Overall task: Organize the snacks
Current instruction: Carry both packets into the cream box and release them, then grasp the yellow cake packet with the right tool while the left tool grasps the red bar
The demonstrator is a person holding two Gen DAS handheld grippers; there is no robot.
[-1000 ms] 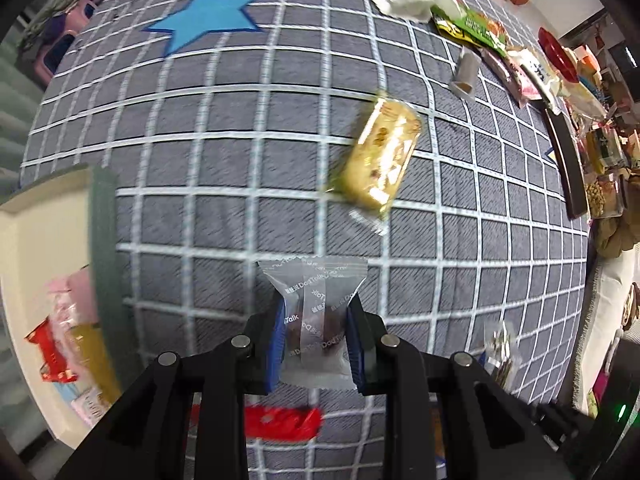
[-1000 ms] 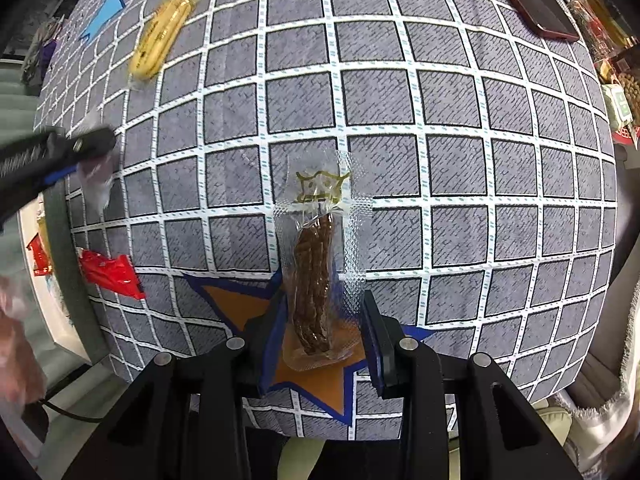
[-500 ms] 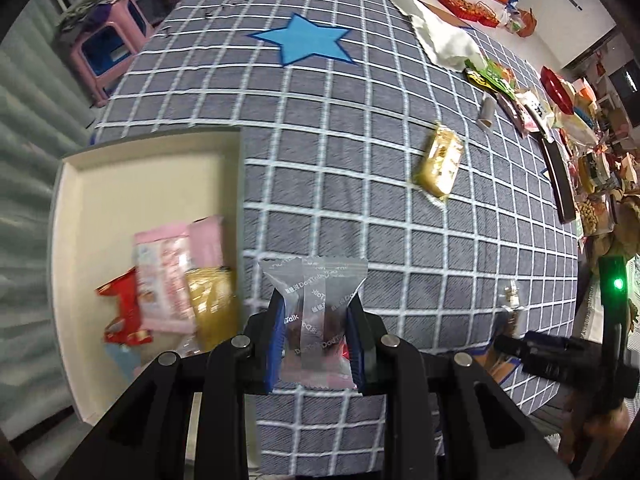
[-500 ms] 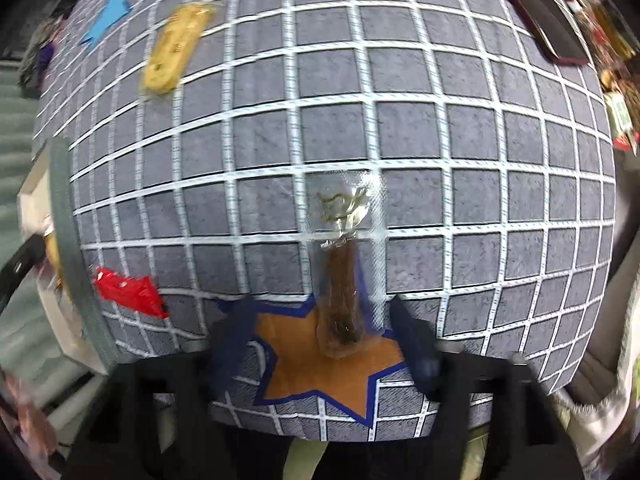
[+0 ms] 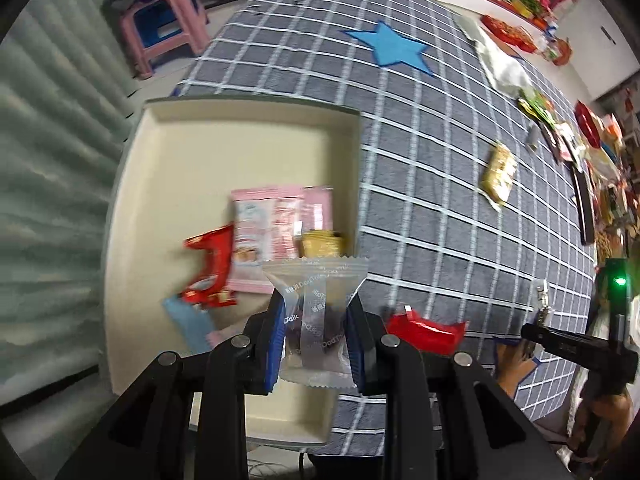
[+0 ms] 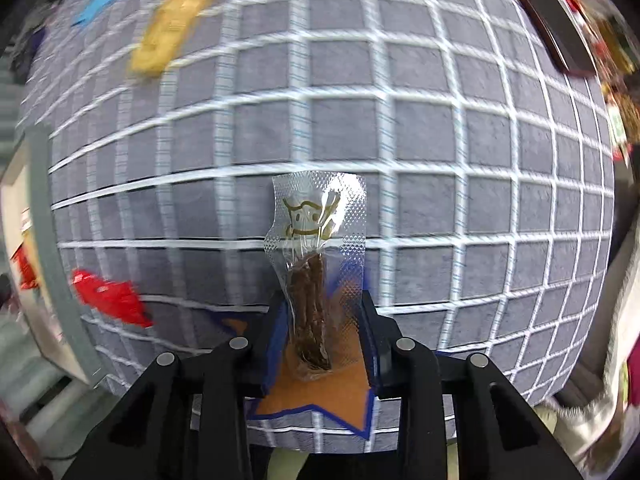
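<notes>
Two claws are loaded at this moment. The left claw [image 5: 315,334] pinches a clear-wrapped dark sweet [image 5: 316,320] between its blue pads, hanging above the near right corner of the cream tray [image 5: 240,148], where pink packets [image 5: 272,236], a red wrapper [image 5: 212,272] and a gold packet [image 5: 322,244] already lie. The right claw [image 6: 320,336] has just been closing; its jaws now press on the lower end of a clear pouch of brown jerky sticks [image 6: 314,276], which stands up out of the jaws above the orange star [image 6: 316,396] on the checked cloth covering the worktop [image 6: 440,160].

Risks, as I judge them: the sweet hangs almost over the tray's right wall, so letting go from here could drop it on the rim or back onto the cloth beside the loose red packet [image 5: 424,332]; shifting further over the tray first looks wiser. Its slick film could also cling to one pad and fall late. The pouch is held only near its bottom, with most of its length free, so a quick swing toward the tray could let it pivot or slide out. The picture from the right claw is blurred, so how squarely its pads sit I cannot tell. Still on the cloth: a yellow biscuit pack [image 5: 498,176], well apart from the tray.
</notes>
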